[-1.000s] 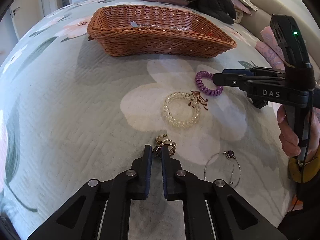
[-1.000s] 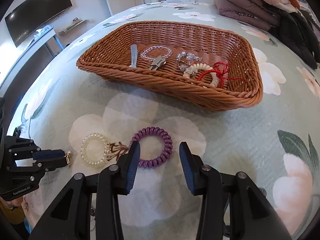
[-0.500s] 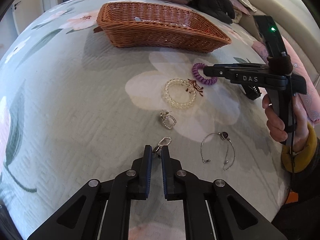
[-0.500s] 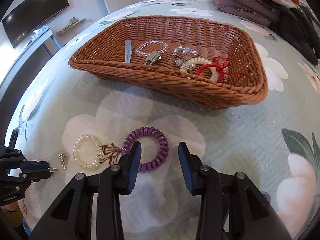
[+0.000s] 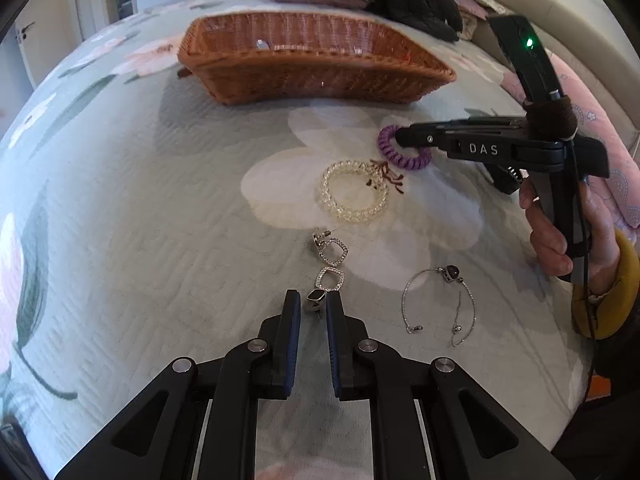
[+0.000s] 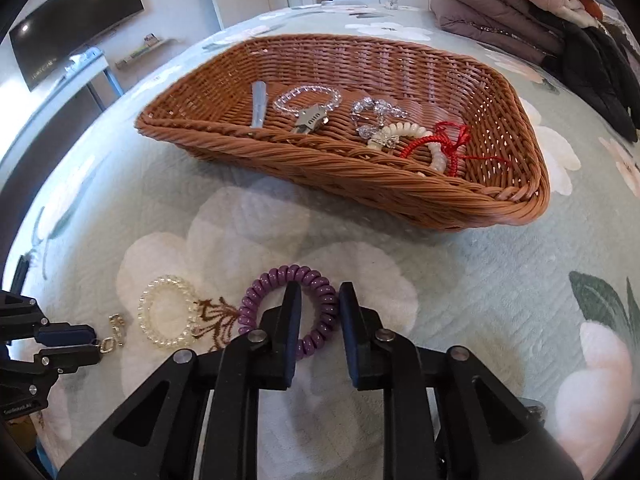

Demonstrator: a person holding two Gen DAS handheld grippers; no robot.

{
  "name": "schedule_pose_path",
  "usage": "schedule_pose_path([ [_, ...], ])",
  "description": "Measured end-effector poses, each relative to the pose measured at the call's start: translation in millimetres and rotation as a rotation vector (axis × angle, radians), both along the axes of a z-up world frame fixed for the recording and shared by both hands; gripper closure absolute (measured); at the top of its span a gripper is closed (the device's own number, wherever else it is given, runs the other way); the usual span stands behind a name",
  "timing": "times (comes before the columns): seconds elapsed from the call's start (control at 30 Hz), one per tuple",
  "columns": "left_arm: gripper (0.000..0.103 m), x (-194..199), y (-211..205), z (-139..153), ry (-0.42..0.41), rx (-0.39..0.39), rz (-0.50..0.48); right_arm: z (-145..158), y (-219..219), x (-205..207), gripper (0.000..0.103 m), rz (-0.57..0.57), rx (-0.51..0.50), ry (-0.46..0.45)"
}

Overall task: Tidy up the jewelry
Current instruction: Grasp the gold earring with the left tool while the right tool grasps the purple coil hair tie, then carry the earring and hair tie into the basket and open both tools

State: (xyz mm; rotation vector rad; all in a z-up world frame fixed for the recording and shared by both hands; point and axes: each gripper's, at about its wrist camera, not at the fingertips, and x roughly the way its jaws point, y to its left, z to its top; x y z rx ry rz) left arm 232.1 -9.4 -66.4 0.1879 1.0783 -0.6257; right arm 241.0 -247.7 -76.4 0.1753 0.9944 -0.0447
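While the left gripper pinches an earring by its stud, the right gripper, part open, straddles the purple coil near the basket. Coil: light, springy; grip one side.

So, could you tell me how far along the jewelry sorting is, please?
Done: several bracelets and a clip lie in the wicker basket. In hand: the left tongs pinch one earring; the right tongs straddle the purple coil tie. Left: the second earring, clear coil tie and thin bangle.
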Motion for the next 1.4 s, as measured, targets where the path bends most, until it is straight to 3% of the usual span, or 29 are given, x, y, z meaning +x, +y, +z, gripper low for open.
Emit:
schedule_pose_path([
  [0.03,0.085,-3,2,3,-0.018,-0.009,-0.003,0,-1,-1,0.080,0.005,0.018,-0.005],
  [0.13,0.042,-8,1,12,-0.074,-0.018,-0.007,2,-7,-5,0.073,-0.006,0.072,-0.026],
  [0.33,0.042,-10,-9,6,-0.118,0.016,-0.029,5,-4,-9,0.073,-0.008,0.045,-0.074],
  [0.4,0.044,-12,-11,0,-0.113,0.018,-0.036,5,0,-10,0.073,-0.008,0.016,-0.086],
  [0.53,0.062,-9,-10,-8,-0.106,0.011,-0.017,0,9,-9,0.074,0.007,-0.026,-0.073],
  [0.63,0.090,-8,-9,-9,-0.098,0.010,-0.004,-4,14,-8,0.087,0.007,-0.063,-0.062],
  [0.67,0.093,-8,-8,-9,-0.094,0.006,-0.002,-3,14,-8,0.087,0.007,-0.059,-0.065],
  [0.83,0.093,-11,-8,-6,-0.108,-0.004,0.002,1,8,-11,0.090,0.003,-0.033,-0.093],
  [1.0,0.093,-14,-7,21,-0.148,-0.044,0.004,20,5,-23,0.090,-0.006,-0.029,-0.140],
  [1.2,0.093,3,-4,68,-0.178,-0.151,-0.016,66,-3,-44,0.090,-0.020,0.003,-0.213],
  [1.4,0.093,43,-11,109,-0.193,-0.246,-0.030,112,-13,-50,0.090,-0.057,-0.035,-0.285],
])
